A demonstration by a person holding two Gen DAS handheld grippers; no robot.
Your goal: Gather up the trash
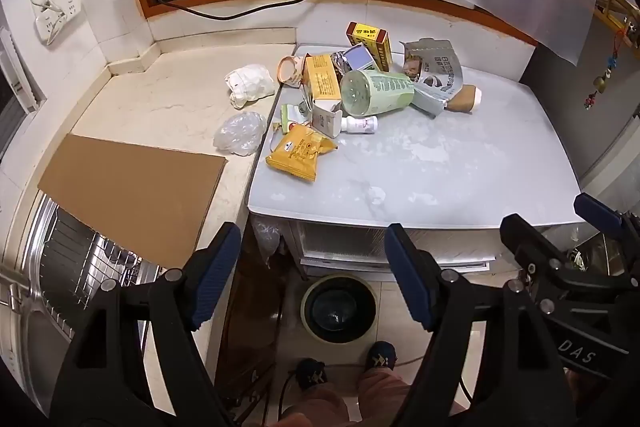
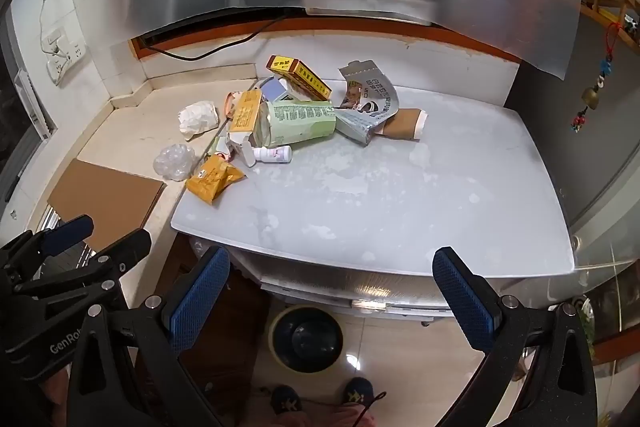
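Item: yellow snack packet (image 1: 300, 157), ahead of your left claw (image 1: 312, 275), nearer it than your right claw (image 2: 332, 299). Both stood wide, empty.

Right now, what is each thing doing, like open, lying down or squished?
Left claw: open, empty.
Right claw: open, empty.
Pale green plastic bottle: lying on its side.
Small white pill bottle: lying down.
Yellow foil snack packet: flat, crumpled.
White paper wad: crumpled.
Round bin on the floor: open-topped.
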